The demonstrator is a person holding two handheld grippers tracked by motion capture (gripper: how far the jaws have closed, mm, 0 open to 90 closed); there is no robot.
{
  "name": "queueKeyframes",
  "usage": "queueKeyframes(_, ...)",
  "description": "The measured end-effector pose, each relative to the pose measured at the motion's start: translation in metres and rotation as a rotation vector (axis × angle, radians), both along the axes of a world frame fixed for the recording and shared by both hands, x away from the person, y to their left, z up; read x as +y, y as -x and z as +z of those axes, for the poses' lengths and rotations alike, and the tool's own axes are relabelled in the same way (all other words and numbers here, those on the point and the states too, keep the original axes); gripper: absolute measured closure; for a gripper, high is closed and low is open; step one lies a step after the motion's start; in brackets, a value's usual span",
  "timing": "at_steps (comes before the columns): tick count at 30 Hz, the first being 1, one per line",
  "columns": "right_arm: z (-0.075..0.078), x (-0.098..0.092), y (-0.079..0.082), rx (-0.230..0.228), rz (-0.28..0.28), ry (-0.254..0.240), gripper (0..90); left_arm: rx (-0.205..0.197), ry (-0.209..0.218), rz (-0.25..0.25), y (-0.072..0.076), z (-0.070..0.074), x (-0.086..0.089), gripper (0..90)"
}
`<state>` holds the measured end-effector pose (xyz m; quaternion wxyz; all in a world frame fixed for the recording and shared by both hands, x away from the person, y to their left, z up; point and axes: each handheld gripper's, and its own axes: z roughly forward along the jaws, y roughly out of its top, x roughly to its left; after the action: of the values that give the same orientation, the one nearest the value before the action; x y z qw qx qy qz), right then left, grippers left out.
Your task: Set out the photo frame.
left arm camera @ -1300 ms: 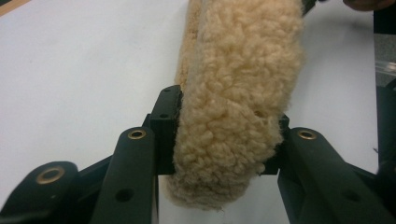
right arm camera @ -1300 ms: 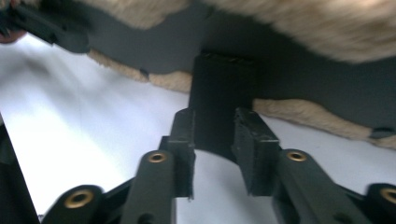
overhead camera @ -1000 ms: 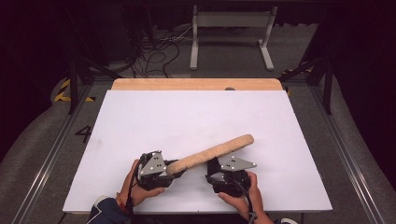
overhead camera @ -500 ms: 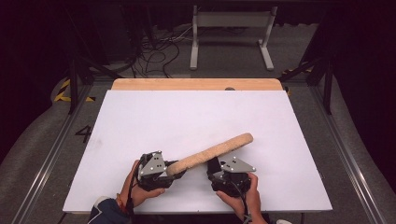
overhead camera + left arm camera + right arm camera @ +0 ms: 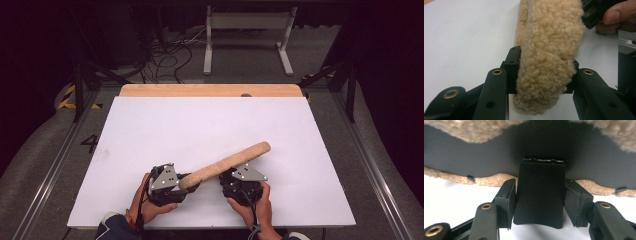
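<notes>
High view: one end of the fluffy roll (image 5: 225, 164) is squeezed by the left gripper (image 5: 175, 182). Right gripper (image 5: 540, 202) jaws have just been closed onto a black strap (image 5: 539, 195), so it can be pulled.

Tan fleece-covered roll (image 5: 227, 163) lies slantwise on the white table (image 5: 150, 130).

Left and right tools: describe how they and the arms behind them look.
Both the left tool and the right tool are black, each topped by a grey three-cornered plate with screw holes. Their jaw arms carry brass-coloured rivets, and the pads are square black blocks. A dark cable trails from the right one. The left arm wears a dark blue sleeve.
</notes>
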<state>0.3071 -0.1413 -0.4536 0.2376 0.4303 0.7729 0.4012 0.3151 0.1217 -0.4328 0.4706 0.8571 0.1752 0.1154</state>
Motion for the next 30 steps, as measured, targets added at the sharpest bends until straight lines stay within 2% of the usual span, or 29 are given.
queueKeyframes(3, 0.002, -0.001, -0.002, -0.003, 0.022, 0.017, 48.2, -0.006, 0.001, -0.004, 0.001, 0.0, -0.001, 61.5)
queueKeyframes(11, 0.003, -0.009, -0.007, -0.01, 0.076, 0.003, 48.6, -0.017, 0.007, -0.014, 0.004, 0.002, -0.005, 63.8)
queueKeyframes(16, 0.006, -0.016, -0.014, -0.009, 0.118, 0.007, 48.7, -0.048, 0.018, -0.03, 0.008, 0.006, -0.011, 64.9)
queueKeyframes(22, 0.009, -0.022, -0.023, -0.008, 0.187, 0.013, 48.7, -0.062, 0.028, -0.036, 0.012, 0.008, -0.014, 65.4)
queueKeyframes(30, 0.016, -0.021, -0.038, -0.042, 0.275, 0.04, 48.7, -0.067, 0.035, -0.048, 0.018, 0.01, -0.018, 65.3)
